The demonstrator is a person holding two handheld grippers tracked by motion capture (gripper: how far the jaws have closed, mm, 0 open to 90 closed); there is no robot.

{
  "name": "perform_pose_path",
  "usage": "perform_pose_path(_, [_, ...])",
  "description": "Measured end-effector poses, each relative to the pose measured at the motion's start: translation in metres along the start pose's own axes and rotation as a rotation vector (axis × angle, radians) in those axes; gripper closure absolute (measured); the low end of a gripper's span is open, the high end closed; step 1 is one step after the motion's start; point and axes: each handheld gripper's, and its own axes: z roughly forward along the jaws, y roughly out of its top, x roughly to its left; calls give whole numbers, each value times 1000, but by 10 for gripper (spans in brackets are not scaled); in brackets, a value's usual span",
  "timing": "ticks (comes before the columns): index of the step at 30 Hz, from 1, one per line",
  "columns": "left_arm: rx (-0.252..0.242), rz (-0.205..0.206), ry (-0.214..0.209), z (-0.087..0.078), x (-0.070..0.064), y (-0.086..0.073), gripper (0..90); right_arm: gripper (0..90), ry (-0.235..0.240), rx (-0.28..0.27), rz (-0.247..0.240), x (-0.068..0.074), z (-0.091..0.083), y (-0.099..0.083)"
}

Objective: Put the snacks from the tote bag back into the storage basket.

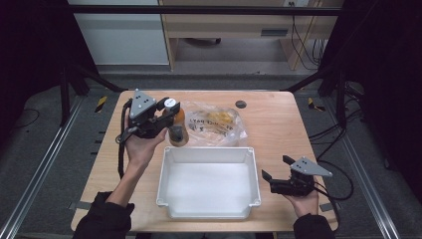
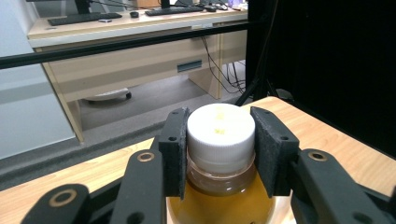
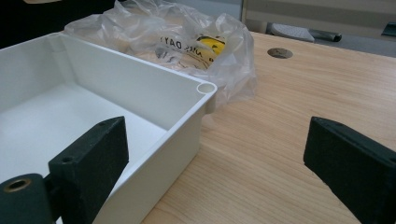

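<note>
A bottle of amber liquid (image 1: 177, 128) with a white cap (image 2: 220, 131) stands upright behind the white tray's (image 1: 207, 216) far left corner. My left gripper (image 1: 166, 113) is shut on the bottle, its pads (image 2: 175, 149) pressed against both sides of the cap and neck. My right gripper (image 1: 276, 167) rests open near the tray's right wall, nothing between its jaws; its left pad (image 3: 93, 154) overlaps the tray's corner (image 3: 206, 88) in the right gripper view. A clear plastic bag (image 1: 219, 123) with yellow contents lies behind the tray.
The wooden table (image 1: 278, 119) has a round cable hole (image 1: 241, 104) at the back. Black frame bars and cables run beside the table on both sides. A desk stands beyond the far edge.
</note>
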Motion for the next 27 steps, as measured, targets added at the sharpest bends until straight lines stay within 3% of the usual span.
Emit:
perform_pose_path(13, [5,16,-47,-19,-14,-18,591,70,-1,-1,0,1,0,0])
perform_pose_path(27, [19,23,-58,-32,-20,-37,591,70,1,-1,-3,1,0,0])
